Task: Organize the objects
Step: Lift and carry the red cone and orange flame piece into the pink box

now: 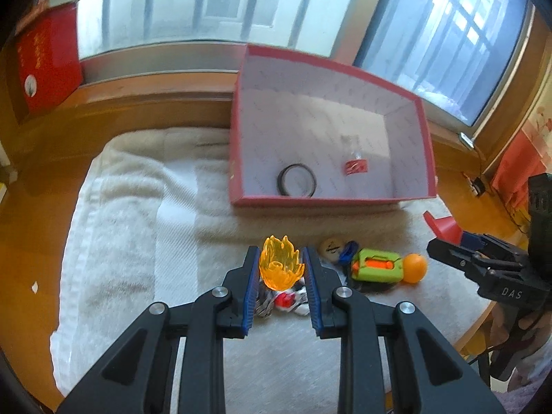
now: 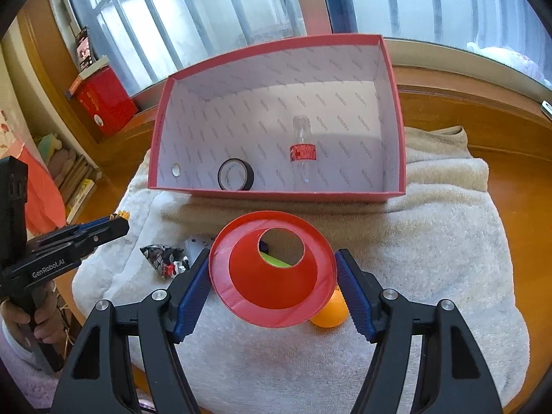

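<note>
- Two items are already stowed in the pink box (image 2: 276, 194): a black tape ring (image 2: 235, 179) lies near the front wall, and a small clear bottle (image 2: 302, 153) with a red label lies just right of it on the box floor.
- The box is set on a white towel (image 2: 431, 241), which covers a wooden surface under the window.
- A translucent orange flame-shaped piece (image 1: 281, 265) is clamped between the closed jaws of the left gripper (image 1: 281, 269). It is held above the towel, short of the box.
- A red cone (image 2: 272, 269) is gripped by its wide rim between the pads of the right gripper (image 2: 272, 276), whose jaws are spread wide around it. It is held in front of the box, not yet over it.
- Both held items are judged to be on their way to the box; neither is placed yet.
- Several things are left on the towel: a green and orange toy (image 1: 376, 265), an orange ball (image 1: 415, 267) touching its right end, a small pale round piece (image 1: 331, 246) with a blue item beside it, and a crumpled patterned packet (image 1: 286, 302) under the left gripper.
- The task is judged to be somewhat under halfway: two items are boxed, two are in the grippers, and at least four remain on the towel.
</note>
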Available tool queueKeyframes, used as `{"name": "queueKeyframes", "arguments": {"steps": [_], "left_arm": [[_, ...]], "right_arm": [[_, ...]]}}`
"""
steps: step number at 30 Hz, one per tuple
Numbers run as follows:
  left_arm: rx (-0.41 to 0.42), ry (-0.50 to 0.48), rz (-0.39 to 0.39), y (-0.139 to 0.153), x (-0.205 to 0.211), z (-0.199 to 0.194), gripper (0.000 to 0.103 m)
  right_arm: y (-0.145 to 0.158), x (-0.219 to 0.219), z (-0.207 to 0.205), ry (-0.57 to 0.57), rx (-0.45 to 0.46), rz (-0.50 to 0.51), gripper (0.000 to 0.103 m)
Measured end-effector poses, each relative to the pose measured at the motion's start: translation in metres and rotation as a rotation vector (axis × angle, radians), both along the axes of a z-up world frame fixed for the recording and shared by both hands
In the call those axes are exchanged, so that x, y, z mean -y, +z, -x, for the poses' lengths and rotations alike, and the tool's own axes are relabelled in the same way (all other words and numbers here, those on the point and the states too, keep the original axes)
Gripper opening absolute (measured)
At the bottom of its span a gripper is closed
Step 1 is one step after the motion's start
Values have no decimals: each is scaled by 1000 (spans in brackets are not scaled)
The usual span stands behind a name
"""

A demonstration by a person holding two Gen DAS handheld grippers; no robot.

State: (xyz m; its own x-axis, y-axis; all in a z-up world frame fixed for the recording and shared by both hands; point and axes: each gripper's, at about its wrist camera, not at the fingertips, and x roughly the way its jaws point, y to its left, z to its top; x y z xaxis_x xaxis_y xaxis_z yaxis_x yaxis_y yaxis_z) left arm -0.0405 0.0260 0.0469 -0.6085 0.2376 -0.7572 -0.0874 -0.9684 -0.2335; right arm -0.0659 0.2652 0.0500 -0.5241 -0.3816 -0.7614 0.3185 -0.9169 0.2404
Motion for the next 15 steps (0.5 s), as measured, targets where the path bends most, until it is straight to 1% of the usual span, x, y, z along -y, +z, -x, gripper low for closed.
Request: {"name": "queueKeyframes", "arguments": {"steps": [15], "left_arm": [[-89, -91, -1, 37, -32, 25, 24]], "right_arm": [[22, 7, 13, 2, -42, -20, 71]]}}
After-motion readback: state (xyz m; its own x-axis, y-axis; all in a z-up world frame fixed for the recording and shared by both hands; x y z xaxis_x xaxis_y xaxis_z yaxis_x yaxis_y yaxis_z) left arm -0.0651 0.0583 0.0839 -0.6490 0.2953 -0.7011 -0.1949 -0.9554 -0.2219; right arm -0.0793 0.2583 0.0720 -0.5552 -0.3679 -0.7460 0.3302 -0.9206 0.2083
